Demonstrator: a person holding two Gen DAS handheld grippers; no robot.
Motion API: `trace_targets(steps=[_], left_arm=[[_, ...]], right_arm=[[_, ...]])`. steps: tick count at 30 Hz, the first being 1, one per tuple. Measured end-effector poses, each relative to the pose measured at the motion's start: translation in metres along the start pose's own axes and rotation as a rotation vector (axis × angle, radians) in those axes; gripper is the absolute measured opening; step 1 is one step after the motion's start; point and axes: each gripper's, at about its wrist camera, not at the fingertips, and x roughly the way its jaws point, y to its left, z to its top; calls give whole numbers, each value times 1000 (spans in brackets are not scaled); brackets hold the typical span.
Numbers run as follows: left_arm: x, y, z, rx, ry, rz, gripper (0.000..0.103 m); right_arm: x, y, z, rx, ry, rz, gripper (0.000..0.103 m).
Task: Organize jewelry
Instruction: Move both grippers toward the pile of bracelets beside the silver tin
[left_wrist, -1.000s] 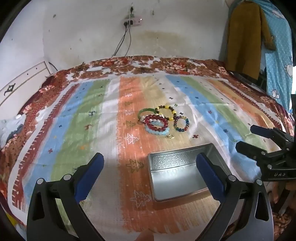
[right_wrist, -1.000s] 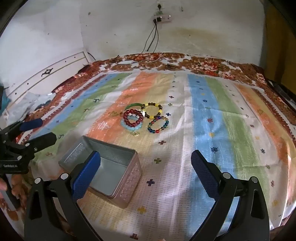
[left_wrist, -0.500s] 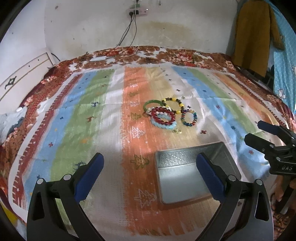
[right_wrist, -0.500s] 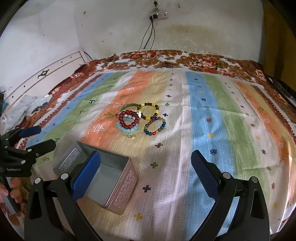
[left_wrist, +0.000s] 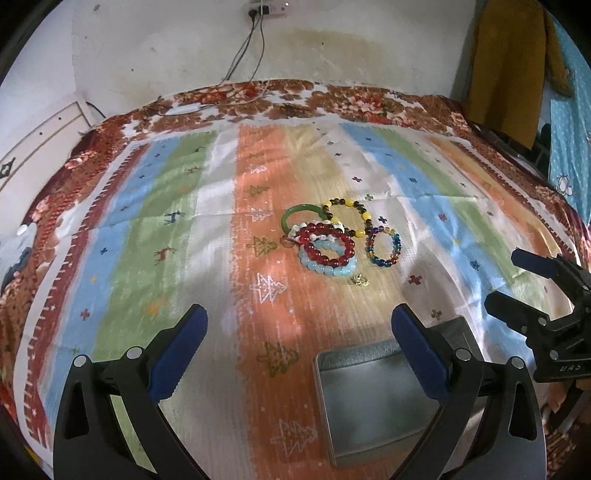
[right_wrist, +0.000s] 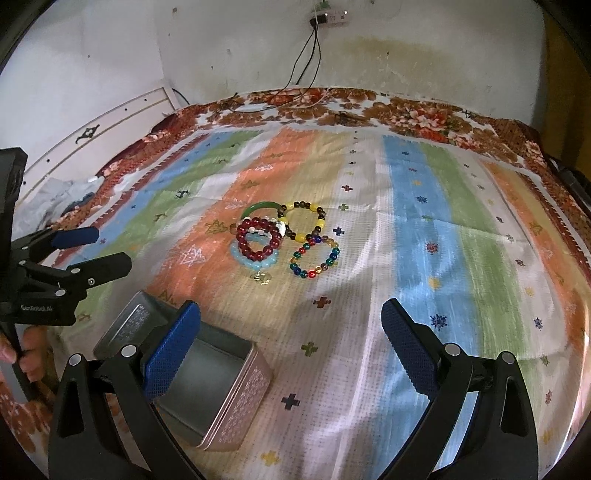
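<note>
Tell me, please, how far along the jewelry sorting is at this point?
Nothing is sorted yet: the tin is open and looks empty. Nothing is in hand; the left gripper and right gripper are open, short of the pile. All the bracelets, the green bangle and the gold charm remain on the bedspread.

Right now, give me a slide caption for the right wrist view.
Open right gripper above striped bedspread, bracelet pile ahead, empty metal tin at lower left.
</note>
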Motion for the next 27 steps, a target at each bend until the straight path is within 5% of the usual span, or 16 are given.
trace_targets(steps=[27], left_arm=[[93, 16, 55, -88, 142, -101, 84]], right_arm=[[65, -32, 38, 68, 122, -24, 99]])
